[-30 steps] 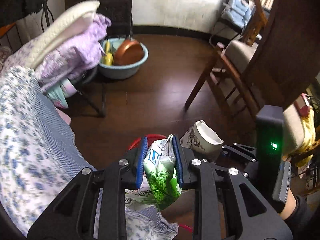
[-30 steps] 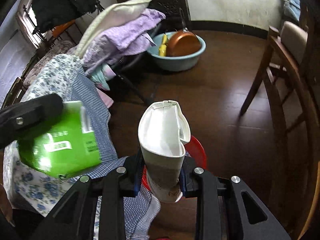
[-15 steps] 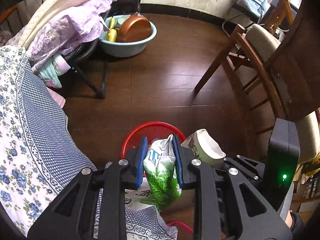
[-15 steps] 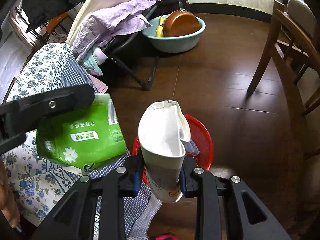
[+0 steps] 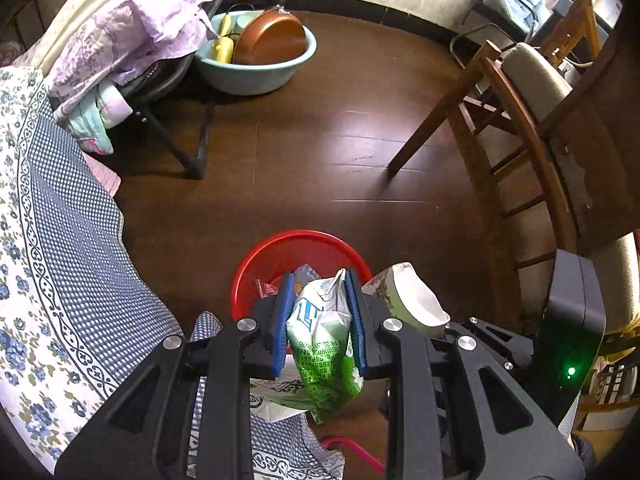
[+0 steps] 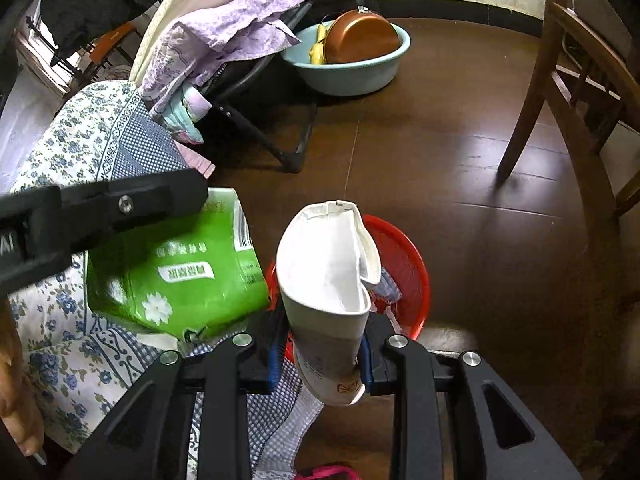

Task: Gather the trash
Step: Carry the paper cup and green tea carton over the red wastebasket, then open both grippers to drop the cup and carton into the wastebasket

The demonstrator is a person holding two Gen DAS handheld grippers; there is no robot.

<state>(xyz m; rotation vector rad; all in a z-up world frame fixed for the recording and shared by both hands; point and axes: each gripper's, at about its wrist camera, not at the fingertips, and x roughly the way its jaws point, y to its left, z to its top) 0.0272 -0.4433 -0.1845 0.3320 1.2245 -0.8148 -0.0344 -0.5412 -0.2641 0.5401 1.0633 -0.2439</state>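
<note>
My left gripper (image 5: 320, 312) is shut on a crumpled green and white wrapper (image 5: 326, 344), held above the red basket (image 5: 280, 250) on the dark floor. The basket holds some scraps. In the right wrist view my right gripper (image 6: 322, 354) is shut on a squashed white paper cup (image 6: 326, 276), mouth up, over the red basket (image 6: 404, 256). The same cup (image 5: 412, 304) shows just right of the left gripper. The green wrapper (image 6: 176, 272) hangs to the left of the cup under the left gripper's black finger (image 6: 120, 208).
A floral blue and white cloth (image 5: 52, 248) drapes at the left. A folding chair piled with purple laundry (image 5: 132, 40) and a blue basin with a copper pan (image 5: 260, 52) stand behind. A wooden chair (image 5: 520, 120) is at the right. A pink strap (image 5: 352, 448) lies low.
Both grippers have sunk toward the floor with their loads. The red basket has come into fuller view below them. Neither grip has altered.
</note>
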